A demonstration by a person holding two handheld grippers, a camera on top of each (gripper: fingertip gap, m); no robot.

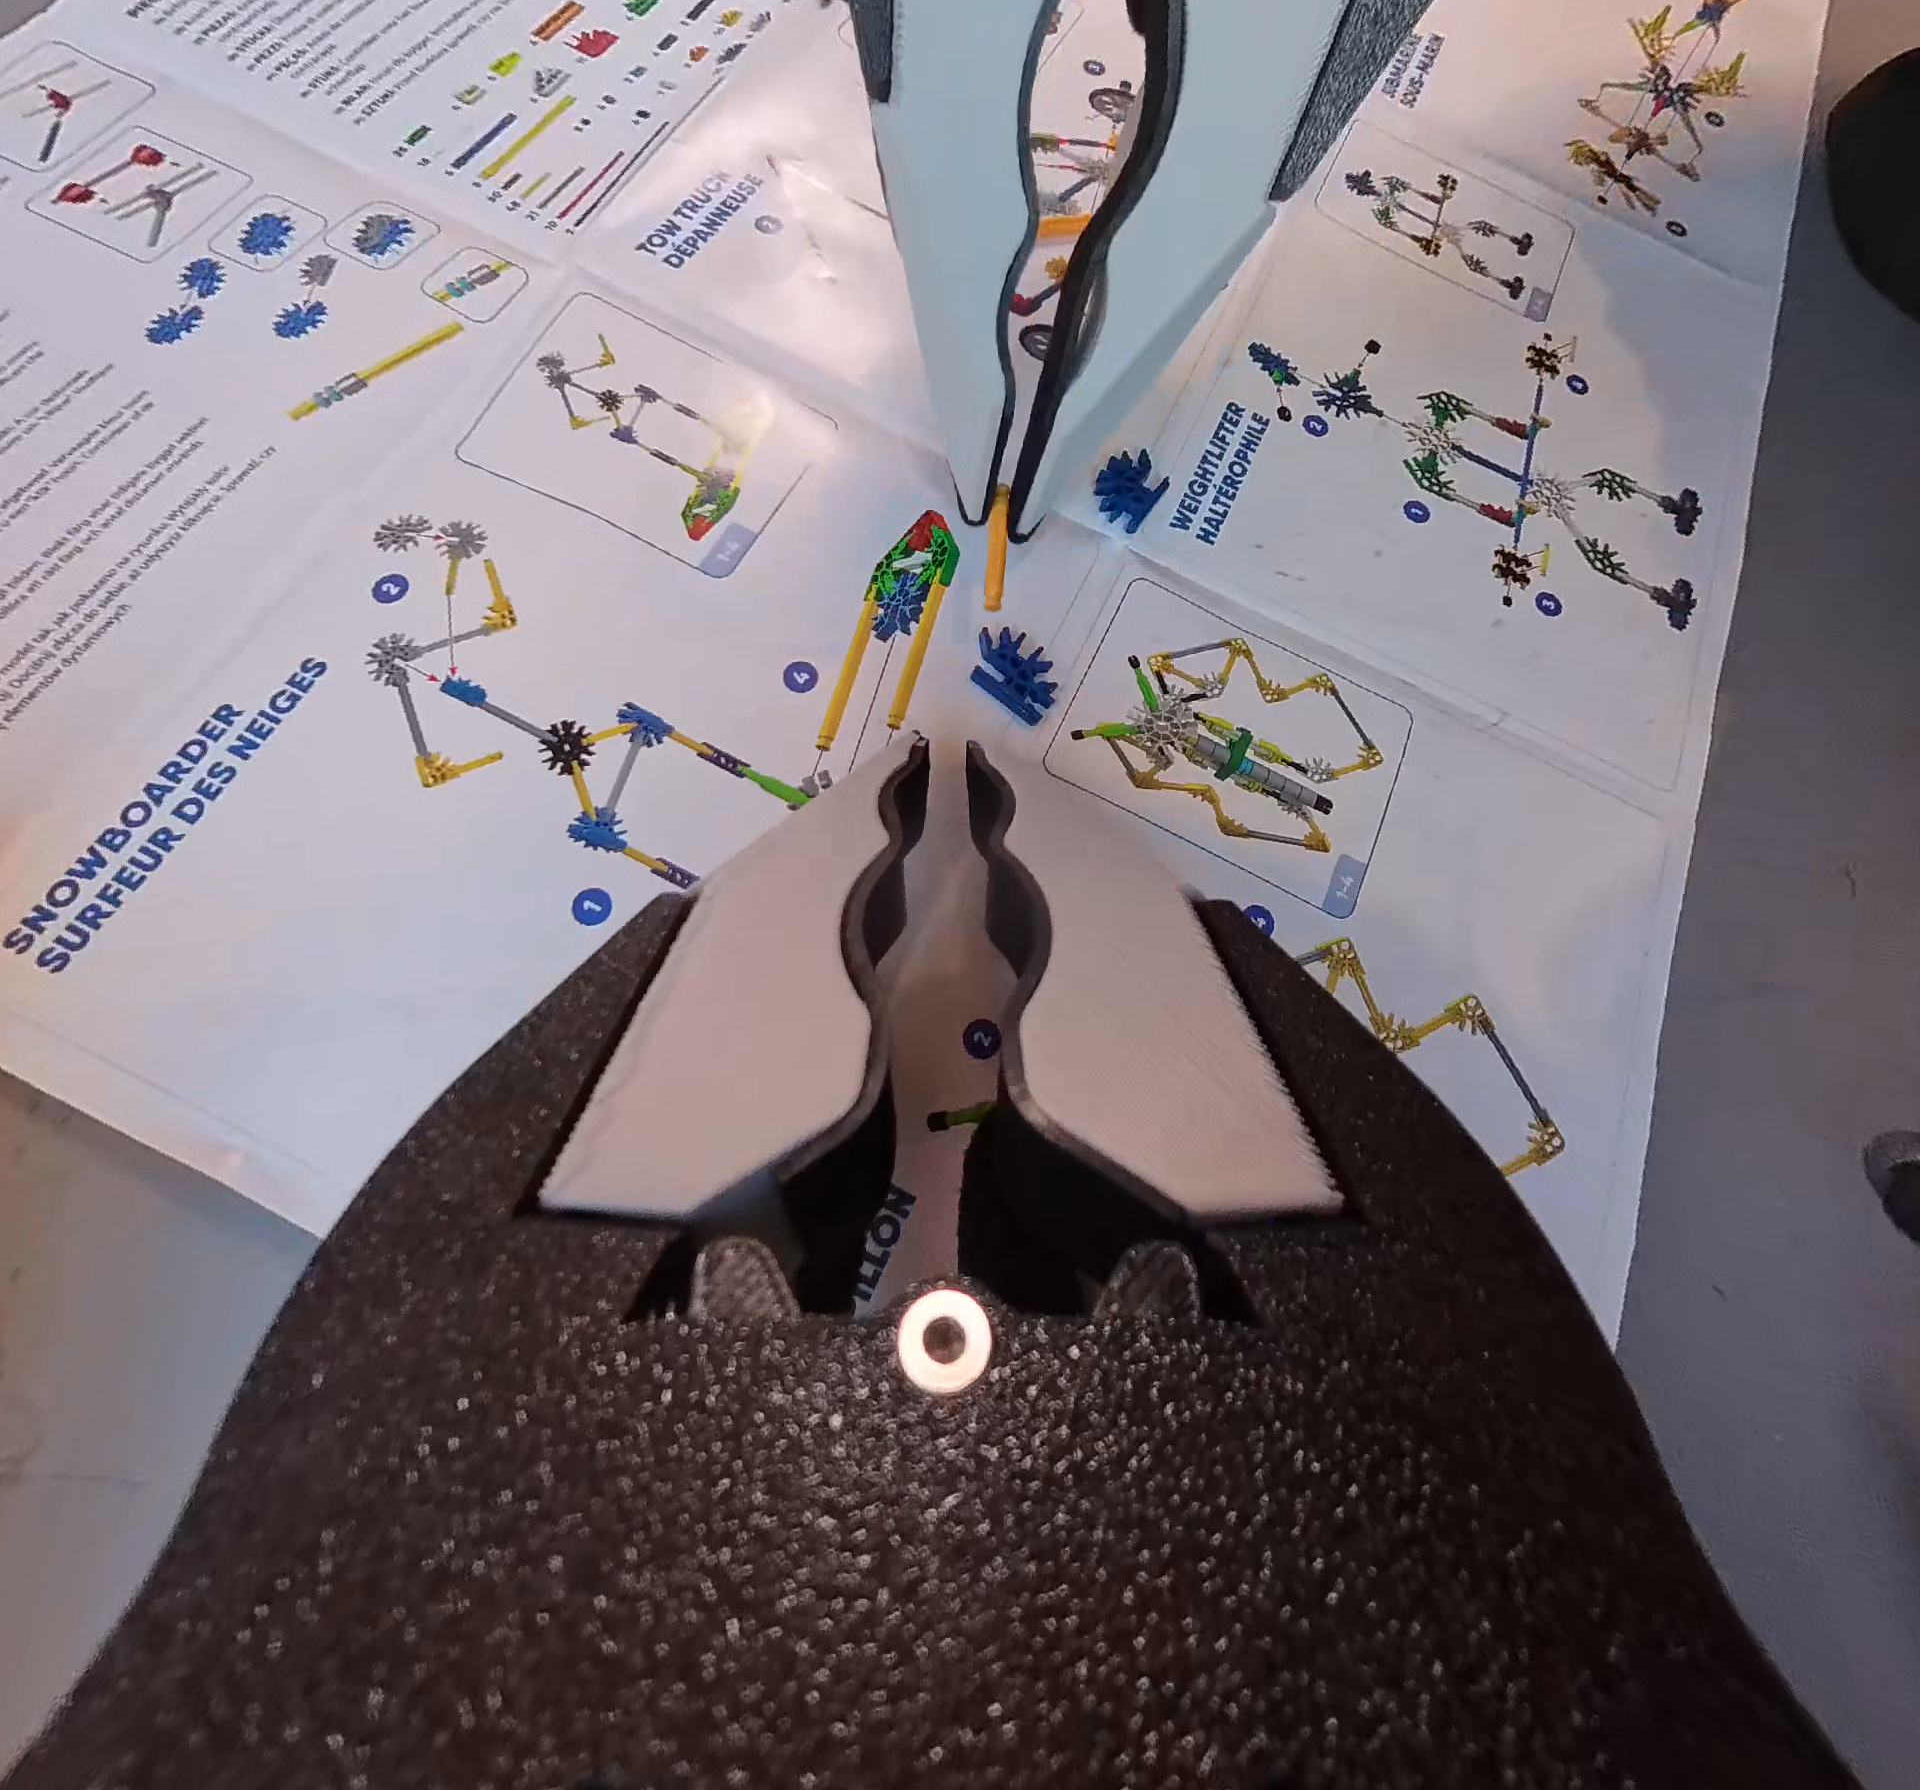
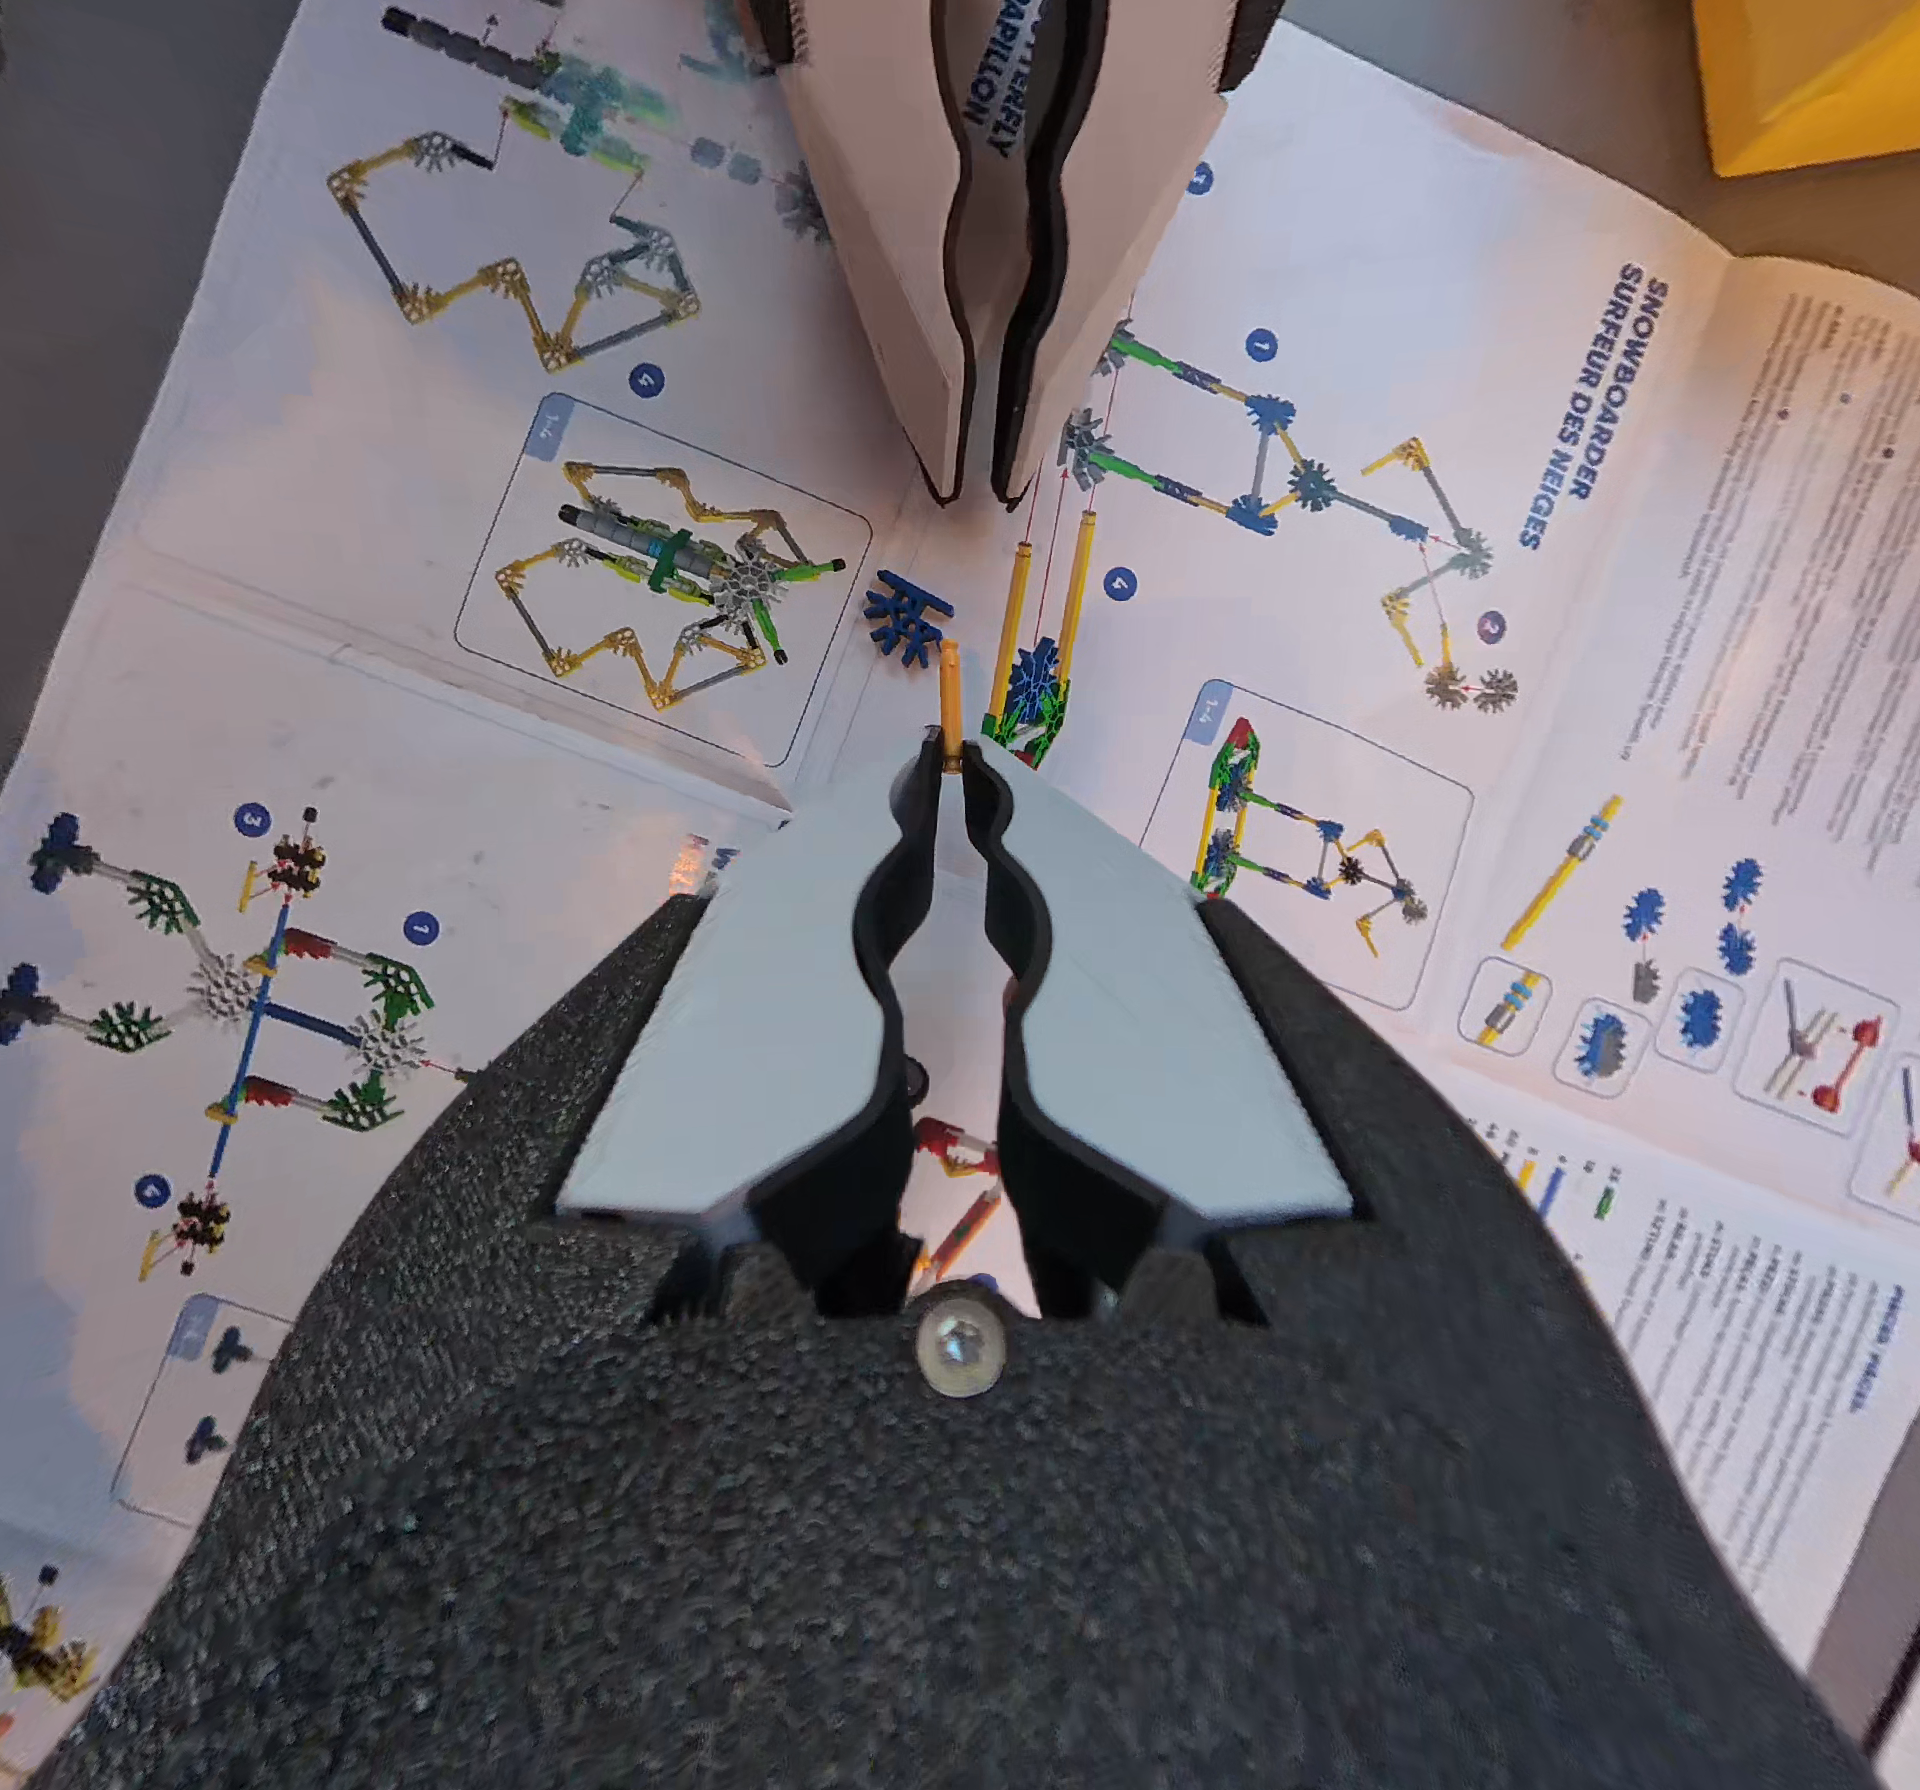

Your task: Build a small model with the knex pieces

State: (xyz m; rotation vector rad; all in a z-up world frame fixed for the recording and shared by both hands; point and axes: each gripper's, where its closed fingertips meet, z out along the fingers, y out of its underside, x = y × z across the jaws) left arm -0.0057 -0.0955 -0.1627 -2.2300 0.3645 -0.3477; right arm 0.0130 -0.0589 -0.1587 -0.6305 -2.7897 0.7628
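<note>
Right wrist view showed the right gripper point(image 2: 948, 753) pinching one end of a short orange rod point(image 2: 950, 691) between its fingertips, the rod's free end pointing away toward a blue snowflake-shaped connector point(image 2: 906, 616) lying just beyond it on the paper. The left gripper point(image 2: 977, 491) hung opposite, farther off, its tips nearly together with only a slim gap and nothing between them. In the left wrist view a second blue connector point(image 1: 1127, 485) lay just right of the rod-holding gripper, and the first sat near the left gripper's tips. Everything rested on a large unfolded instruction sheet point(image 2: 1351, 213) printed with coloured building diagrams, spread over a grey table point(image 2: 135, 182). A yellow box point(image 2: 1808, 15) stood at the far right corner. The rod touched neither connector; no pieces were joined.
</note>
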